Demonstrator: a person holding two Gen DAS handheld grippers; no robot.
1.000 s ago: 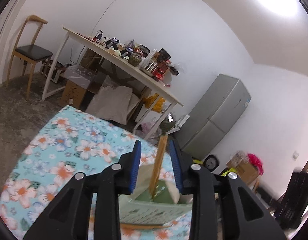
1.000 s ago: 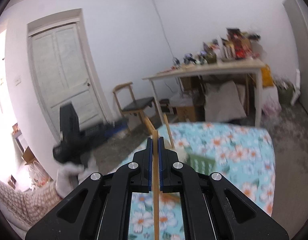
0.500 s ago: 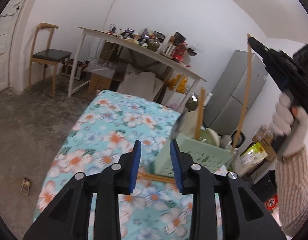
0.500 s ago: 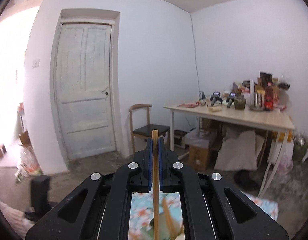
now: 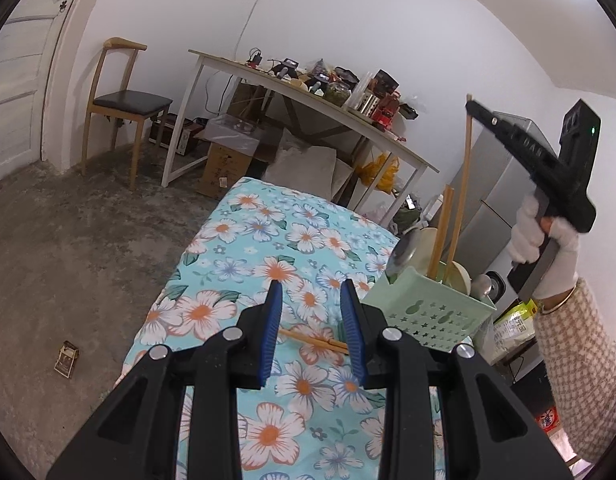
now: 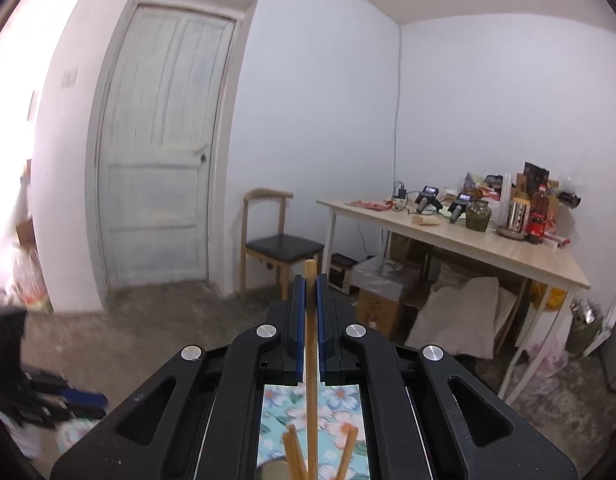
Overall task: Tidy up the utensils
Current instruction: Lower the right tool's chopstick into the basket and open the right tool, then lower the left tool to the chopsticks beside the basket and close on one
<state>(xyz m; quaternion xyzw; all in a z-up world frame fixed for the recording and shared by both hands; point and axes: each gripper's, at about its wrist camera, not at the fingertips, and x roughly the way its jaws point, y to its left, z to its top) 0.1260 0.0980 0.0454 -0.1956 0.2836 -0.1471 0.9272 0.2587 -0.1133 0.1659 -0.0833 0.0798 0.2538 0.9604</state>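
Observation:
A pale green perforated basket stands on the flowered tablecloth with a wooden chopstick and spoons upright in it. My right gripper, held by a white-gloved hand, is shut on the top of another chopstick. That chopstick hangs upright with its lower end in the basket. The right wrist view shows it clamped between the blue pads of the right gripper. My left gripper is open and empty, left of the basket. A loose chopstick lies flat on the cloth just beyond its fingers.
A long wooden desk cluttered with jars and gadgets stands by the back wall, with boxes under it. A wooden chair stands by the white door. A grey fridge is behind the basket. A small packet lies on the floor.
My left gripper drew back from over the basket and sank toward the loose chopstick on the cloth. The right gripper rolled level and brought its chopstick upright over the basket.

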